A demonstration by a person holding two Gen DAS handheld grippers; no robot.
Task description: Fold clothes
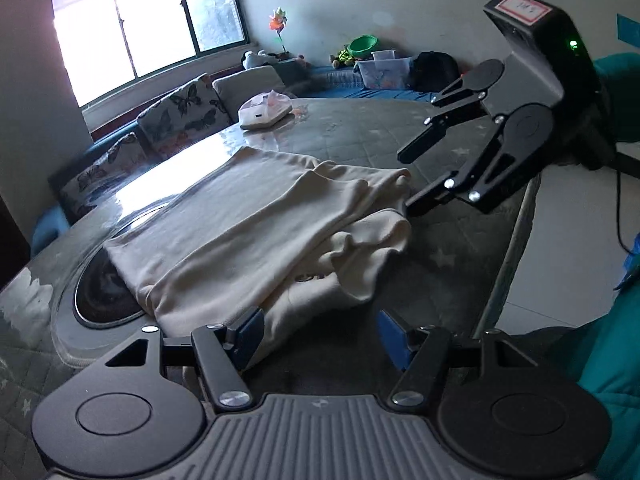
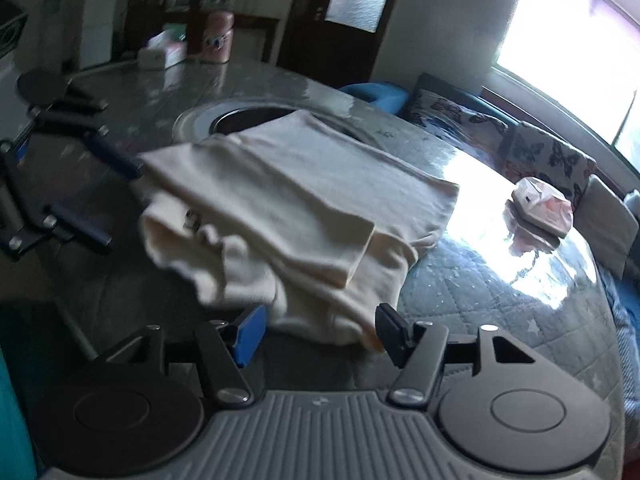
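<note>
Left wrist view has the cream garment [image 1: 256, 224] lying part-folded on the round table [image 1: 360, 132], one end draped over the dark round recess [image 1: 100, 300] in the tabletop. The left gripper [image 1: 320, 338] is spread, with only the near hem between its fingers and nothing pinched. The right gripper [image 1: 404, 182] is spread too, at the garment's far corner, gripping nothing.

Risk, as I judge it: the loose, bunched flap on the garment's side away from the recess could slump open, since neither gripper pins it; a careless re-grip might catch one layer and drag the stack apart.

Right wrist view, though blurred, shows a folded panel on top of the garment [image 2: 288, 200] and a pink jar [image 2: 218, 36] beyond the recess; the left view shows neither clearly.
</note>
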